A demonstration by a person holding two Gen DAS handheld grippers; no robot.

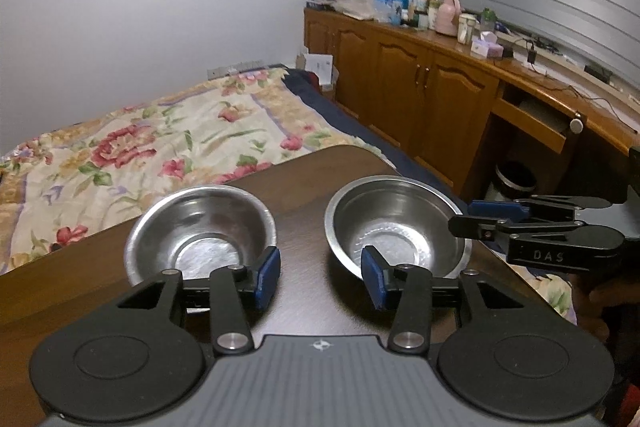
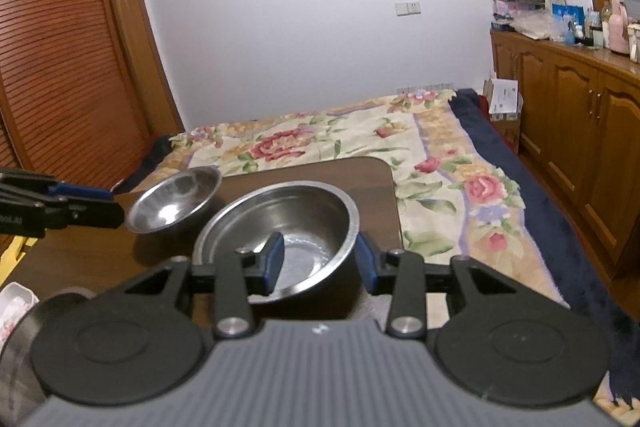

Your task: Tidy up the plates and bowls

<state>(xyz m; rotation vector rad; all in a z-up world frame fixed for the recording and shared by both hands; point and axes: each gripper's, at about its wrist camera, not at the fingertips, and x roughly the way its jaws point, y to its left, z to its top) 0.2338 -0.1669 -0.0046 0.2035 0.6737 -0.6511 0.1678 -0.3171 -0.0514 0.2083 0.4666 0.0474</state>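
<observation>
- The left gripper is holding its jaws wide apart over bare tabletop; nothing is sitting between its blue pads.
- The right gripper is likewise standing open, straddling the near-right rim of the larger steel bowl: one pad is sitting inside the bowl, the other outside the wall. Whether either pad is touching the metal cannot be told.
- In the left wrist view that same gripper is reaching in from the right, its tips lying at the rim of the larger steel bowl.
- The smaller steel bowl is resting upright just beside the larger one, the two standing apart; it is lying directly ahead of the left gripper's left finger.
- Both bowls are sitting on the dark wooden table, toward its far end.
- At the lower left of the right wrist view a white floral dish and a grey round object are showing partly, too cropped to identify.
- Beyond the table a floral bedspread is covering a bed, edged by a dark blue blanket.
- Wooden cabinets carrying bottles and boxes are lining the right wall; a louvred wardrobe is standing at the left.
</observation>
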